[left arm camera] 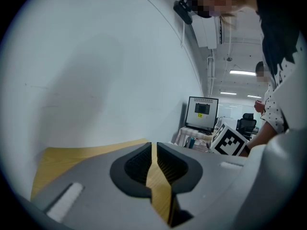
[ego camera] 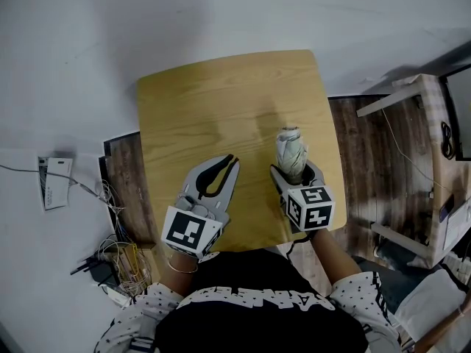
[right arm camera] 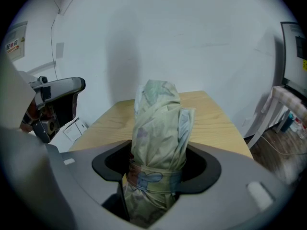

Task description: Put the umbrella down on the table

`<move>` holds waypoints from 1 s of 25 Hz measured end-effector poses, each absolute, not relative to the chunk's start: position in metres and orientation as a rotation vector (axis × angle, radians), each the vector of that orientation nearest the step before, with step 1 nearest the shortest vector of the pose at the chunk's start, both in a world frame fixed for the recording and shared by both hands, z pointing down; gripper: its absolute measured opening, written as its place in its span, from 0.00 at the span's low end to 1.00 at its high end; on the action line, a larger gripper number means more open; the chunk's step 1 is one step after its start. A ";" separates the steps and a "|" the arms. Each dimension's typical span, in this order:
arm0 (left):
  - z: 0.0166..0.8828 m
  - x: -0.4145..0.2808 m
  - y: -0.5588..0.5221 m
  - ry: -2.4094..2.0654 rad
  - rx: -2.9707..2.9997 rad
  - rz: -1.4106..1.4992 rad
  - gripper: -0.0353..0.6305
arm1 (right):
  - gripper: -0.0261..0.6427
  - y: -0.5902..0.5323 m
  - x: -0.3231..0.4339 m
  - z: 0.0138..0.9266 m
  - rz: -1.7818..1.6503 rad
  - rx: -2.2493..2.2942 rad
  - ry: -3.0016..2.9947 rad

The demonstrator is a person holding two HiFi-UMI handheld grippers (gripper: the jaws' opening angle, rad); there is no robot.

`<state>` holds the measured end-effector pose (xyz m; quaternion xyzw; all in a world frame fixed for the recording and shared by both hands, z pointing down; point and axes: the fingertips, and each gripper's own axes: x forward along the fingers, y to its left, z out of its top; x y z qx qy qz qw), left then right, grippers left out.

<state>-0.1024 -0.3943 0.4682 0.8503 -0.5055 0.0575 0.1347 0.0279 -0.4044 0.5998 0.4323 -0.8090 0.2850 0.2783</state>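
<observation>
Snugly, right tool (right arm camera: 157,170) clamps rolled, crinkled fabric umbrella (right arm camera: 160,123).

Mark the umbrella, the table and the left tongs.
umbrella (right arm camera: 160,123): right gripper view, middle of the folded cloth.
table (ego camera: 221,101): head view, bare wooden top.
left tongs (ego camera: 232,159): head view, where the two tips meet.

Wall (ego camera: 147,20): plain white, behind the table (ego camera: 228,109).
Floor (ego camera: 368,145): dark wood planks, right of the table.
Rack (ego camera: 434,153): white frame, right of the table.
Cables (ego camera: 110,259): tangled, low left of the table.
</observation>
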 end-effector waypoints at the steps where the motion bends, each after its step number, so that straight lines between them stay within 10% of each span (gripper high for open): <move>1: 0.468 -0.103 -0.394 -1.466 2.464 0.162 0.11 | 0.50 -0.405 0.028 0.601 0.766 1.160 -2.169; 25: 0.471 -0.121 -0.400 -1.531 2.372 0.132 0.06 | 0.51 -0.410 0.031 0.630 0.817 1.135 -2.074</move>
